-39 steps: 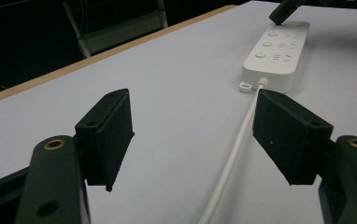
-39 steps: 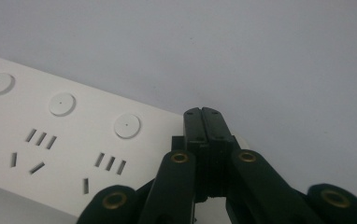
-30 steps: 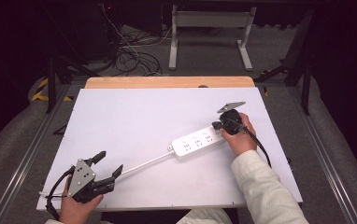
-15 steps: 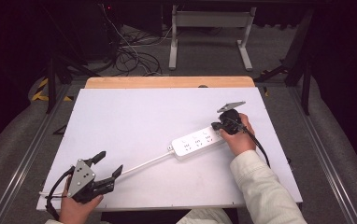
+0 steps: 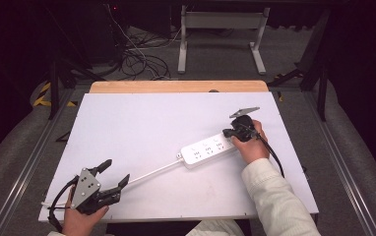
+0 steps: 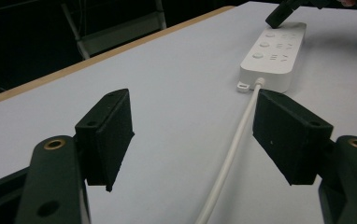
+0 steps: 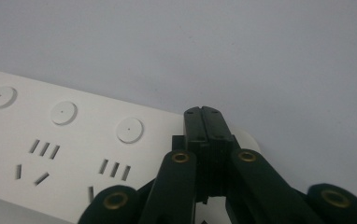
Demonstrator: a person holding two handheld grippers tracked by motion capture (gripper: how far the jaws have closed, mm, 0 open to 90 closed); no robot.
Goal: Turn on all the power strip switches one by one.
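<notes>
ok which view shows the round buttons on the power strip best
The right gripper view: the power strip is close up, its round buttons and slots sharp. The left gripper view shows the buttons small and far off; in the high view the strip is too small to make them out.

A lab: white test table (image 5: 141, 123), tangled floor cables (image 5: 137, 61).
</notes>
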